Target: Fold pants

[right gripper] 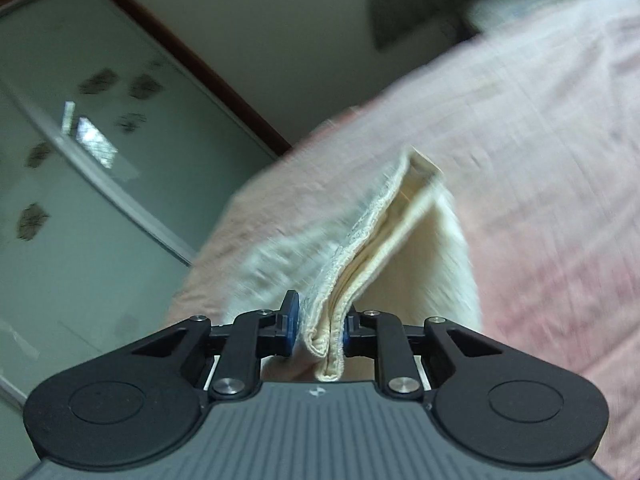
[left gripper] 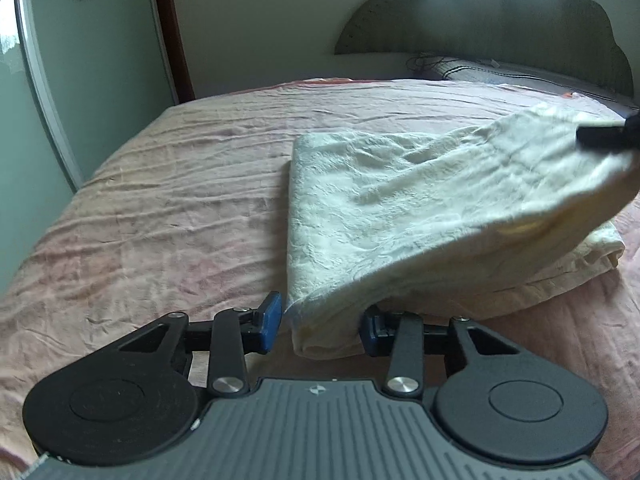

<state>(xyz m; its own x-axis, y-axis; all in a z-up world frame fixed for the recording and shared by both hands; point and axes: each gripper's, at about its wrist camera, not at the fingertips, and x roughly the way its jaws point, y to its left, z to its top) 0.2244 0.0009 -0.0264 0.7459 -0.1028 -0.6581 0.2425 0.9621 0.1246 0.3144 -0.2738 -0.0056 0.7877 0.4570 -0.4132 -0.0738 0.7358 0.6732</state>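
Cream-white pants [left gripper: 400,200] lie partly folded on a pink bed sheet [left gripper: 160,200]. My left gripper [left gripper: 320,328] is open, its blue pads [left gripper: 269,322] on either side of the near corner of the pants, not pinching it. My right gripper [right gripper: 318,326] is shut on a bunched edge of the pants [right gripper: 360,248] and holds that layer lifted off the bed. In the left wrist view the right gripper [left gripper: 608,134] shows at the far right, carrying the raised flap above the lower layers.
A dark headboard [left gripper: 500,24] and a grey pillow [left gripper: 500,70] are at the far end of the bed. A glass sliding door [left gripper: 48,80] with flower decals stands to the left. The right wrist view is motion-blurred.
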